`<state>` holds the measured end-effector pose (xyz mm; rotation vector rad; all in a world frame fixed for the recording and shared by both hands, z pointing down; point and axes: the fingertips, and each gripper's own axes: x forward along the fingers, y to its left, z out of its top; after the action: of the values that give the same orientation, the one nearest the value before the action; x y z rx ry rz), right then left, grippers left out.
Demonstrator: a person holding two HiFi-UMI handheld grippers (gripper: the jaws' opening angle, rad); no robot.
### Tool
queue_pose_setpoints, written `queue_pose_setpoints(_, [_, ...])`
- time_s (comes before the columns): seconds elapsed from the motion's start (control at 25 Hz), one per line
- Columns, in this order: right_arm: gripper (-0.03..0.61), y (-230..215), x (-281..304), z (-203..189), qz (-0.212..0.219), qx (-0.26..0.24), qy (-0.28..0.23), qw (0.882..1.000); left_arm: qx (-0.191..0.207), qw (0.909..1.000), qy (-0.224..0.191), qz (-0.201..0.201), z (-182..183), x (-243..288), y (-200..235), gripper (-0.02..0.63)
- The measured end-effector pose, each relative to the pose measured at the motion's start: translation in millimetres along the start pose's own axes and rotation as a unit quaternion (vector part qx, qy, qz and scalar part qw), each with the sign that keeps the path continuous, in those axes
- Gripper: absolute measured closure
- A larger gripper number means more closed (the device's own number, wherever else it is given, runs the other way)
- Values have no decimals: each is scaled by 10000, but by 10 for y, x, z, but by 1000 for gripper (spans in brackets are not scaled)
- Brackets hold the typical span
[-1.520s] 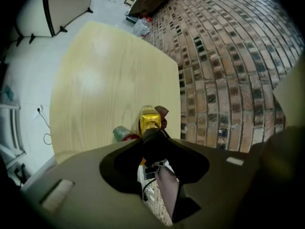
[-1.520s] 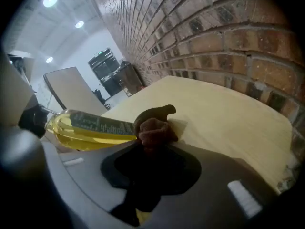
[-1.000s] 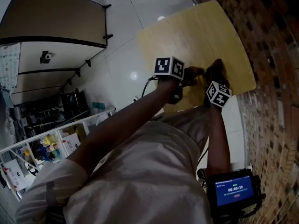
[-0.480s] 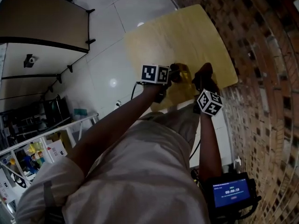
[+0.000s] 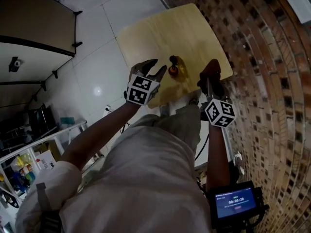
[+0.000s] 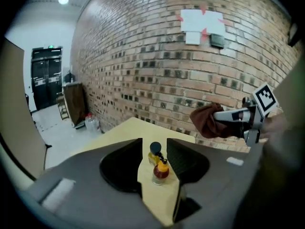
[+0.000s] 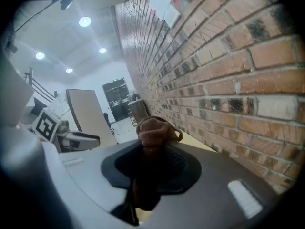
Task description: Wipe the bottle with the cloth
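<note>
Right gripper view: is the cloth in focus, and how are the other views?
Right gripper view: the cloth is soft, too near the lens; the brick wall bows. Left gripper view: the nearer bottle fairly sharp, dark corners. Head view: dim, with glare on the floor.

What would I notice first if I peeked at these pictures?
First, the brown cloth bunched in the right gripper, beside the brick wall. Then two small bottles standing on the yellow table, just ahead of the left gripper, whose jaws are closing with nothing between them.
</note>
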<state>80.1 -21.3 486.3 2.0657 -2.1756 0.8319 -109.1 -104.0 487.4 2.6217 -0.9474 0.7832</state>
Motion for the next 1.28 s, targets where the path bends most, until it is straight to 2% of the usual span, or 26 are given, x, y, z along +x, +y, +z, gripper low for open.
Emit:
queue_pose_setpoints(0.08, [492, 74, -208, 189, -4, -96, -180, 9998, 106, 9997, -207, -55, -1, -194, -70, 439])
queue_pose_setpoints(0.2, [492, 196, -561, 342, 29, -102, -388, 9992, -70, 9994, -330, -10, -109, -499, -142, 445])
queue_pose_setpoints(0.36, [494, 300, -984, 448, 263, -111, -663, 9974, -278, 9950, -830, 485, -73, -920, -158, 476])
queue_pose_setpoints(0.52, [494, 327, -1379, 378, 459, -182, -650, 9967, -427, 9891, -1141, 825, -77, -1324, -346, 485])
queue_pose_setpoints(0.72, [494, 490, -2034, 401, 901, -455, -712, 9923, -678, 9824, -1214, 1244, -262, -1814, -797, 488])
queue_pose_setpoints(0.92, [493, 541, -2732, 348, 1225, -538, -878, 9871, -857, 9779, -1254, 1440, -569, -2162, -1548, 493])
queue_pose_setpoints(1.08, [494, 653, -3265, 242, 1545, -580, -997, 9812, -842, 9769, -1263, 1506, -840, -2515, -2149, 497])
queue_pose_setpoints(1.28, [494, 790, -3742, 196, 1880, -599, -1158, 9735, -1098, 9719, -1250, 1665, -1035, -2948, -2403, 499])
